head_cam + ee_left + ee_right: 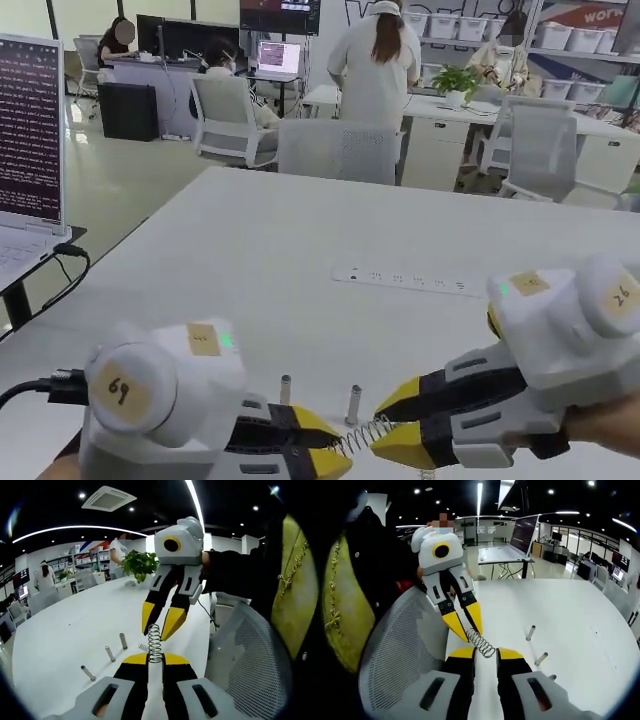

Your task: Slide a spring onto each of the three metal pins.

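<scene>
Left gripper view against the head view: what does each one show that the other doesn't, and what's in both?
Left gripper view: all three pins standing in a row, plus a ceiling vent. Head view: a power strip on the table and a laptop at the left. Both: the spring spanning from the left gripper to the right gripper, two pins, and the white table.

1. In the head view the bottom edge cuts off the left gripper (340,452), and the right edge crops the right gripper's (380,430) white body.
2. In the left gripper view we cannot see the coiled metal spring's (155,642) lower end, which is tucked between that gripper's jaws.
3. In the right gripper view the nearest short metal pin (551,677) sits half hidden behind the right gripper's grey housing.
</scene>
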